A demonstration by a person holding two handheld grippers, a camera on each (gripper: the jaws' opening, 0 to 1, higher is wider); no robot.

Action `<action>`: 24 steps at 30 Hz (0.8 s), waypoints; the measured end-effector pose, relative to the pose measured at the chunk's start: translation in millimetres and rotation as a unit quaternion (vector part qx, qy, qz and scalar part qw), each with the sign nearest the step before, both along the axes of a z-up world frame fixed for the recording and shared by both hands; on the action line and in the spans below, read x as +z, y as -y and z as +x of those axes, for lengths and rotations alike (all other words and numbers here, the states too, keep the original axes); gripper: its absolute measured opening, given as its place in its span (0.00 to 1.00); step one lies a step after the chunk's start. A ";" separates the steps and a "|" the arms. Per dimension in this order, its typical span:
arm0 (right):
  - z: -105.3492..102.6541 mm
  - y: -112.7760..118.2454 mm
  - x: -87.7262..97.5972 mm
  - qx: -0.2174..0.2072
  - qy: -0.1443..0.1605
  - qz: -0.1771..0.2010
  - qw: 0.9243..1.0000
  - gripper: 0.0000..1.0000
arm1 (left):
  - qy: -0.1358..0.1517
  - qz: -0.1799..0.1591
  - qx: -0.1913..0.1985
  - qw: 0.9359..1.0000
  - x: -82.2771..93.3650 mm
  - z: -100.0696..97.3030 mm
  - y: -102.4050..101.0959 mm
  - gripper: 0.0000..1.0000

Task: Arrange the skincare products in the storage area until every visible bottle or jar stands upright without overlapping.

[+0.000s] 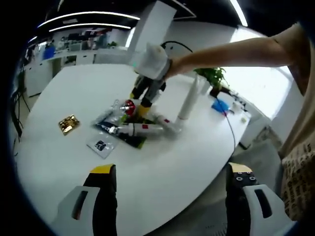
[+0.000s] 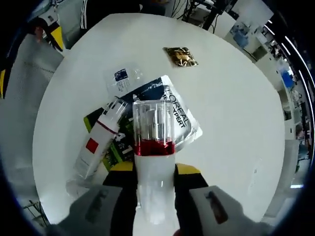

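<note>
My right gripper [image 2: 154, 170] is shut on a white bottle [image 2: 153, 142] with a clear cap and a red band, holding it over the pile. Under it lie a white tube with a red square [image 2: 97, 142], a silver and dark sachet [image 2: 173, 114] and a green packet [image 2: 106, 147]. In the left gripper view the right gripper [image 1: 143, 106] reaches down on a person's arm into the pile of products [image 1: 134, 126] at mid table. A tall white bottle [image 1: 189, 101] stands upright beside the pile. My left gripper [image 1: 172, 169] hangs open near the table's edge, holding nothing.
A gold sachet [image 1: 69, 124] [image 2: 181, 56] and a small clear sachet with a dark label [image 1: 102, 146] [image 2: 121, 76] lie apart on the round white table [image 1: 74, 88]. A blue object [image 1: 220, 104], a cable and a potted plant [image 1: 214, 76] sit at the far side.
</note>
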State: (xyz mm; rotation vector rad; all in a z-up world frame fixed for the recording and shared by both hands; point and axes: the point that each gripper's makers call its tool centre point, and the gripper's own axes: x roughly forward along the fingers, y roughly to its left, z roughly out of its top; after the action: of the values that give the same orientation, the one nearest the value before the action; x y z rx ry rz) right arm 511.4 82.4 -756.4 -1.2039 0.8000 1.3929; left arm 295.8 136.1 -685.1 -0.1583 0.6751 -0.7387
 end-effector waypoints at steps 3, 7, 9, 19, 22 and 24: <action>4.6 4.3 7.3 -0.017 0.002 0.012 1.000 0.27 | 0.003 0.003 -0.002 1.000 2.6 -0.2 0.1 0.90; 8.7 11.3 16.5 -0.034 0.013 0.024 0.999 0.27 | 0.008 0.006 -0.002 1.000 5.5 0.8 0.2 0.90; 8.4 14.4 21.6 -0.039 0.015 0.030 0.999 0.27 | 0.011 0.007 -0.003 1.000 7.8 0.8 0.7 0.89; 13.9 24.4 55.5 -0.077 0.020 0.078 0.994 0.26 | 0.019 0.014 -0.009 1.000 13.4 -5.1 4.1 0.89; 14.2 25.1 64.3 -0.087 0.022 0.095 0.991 0.26 | 0.024 0.017 -0.011 1.000 17.4 -5.7 4.3 0.89; 13.6 25.8 71.5 -0.096 0.022 0.107 0.989 0.26 | 0.028 0.018 -0.012 0.999 20.0 -4.6 4.0 0.90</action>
State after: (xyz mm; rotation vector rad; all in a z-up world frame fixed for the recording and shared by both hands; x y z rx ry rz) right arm 525.0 56.6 -684.9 -0.9624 0.6961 1.2558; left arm 291.3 132.2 -665.1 -0.0961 0.6384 -0.7510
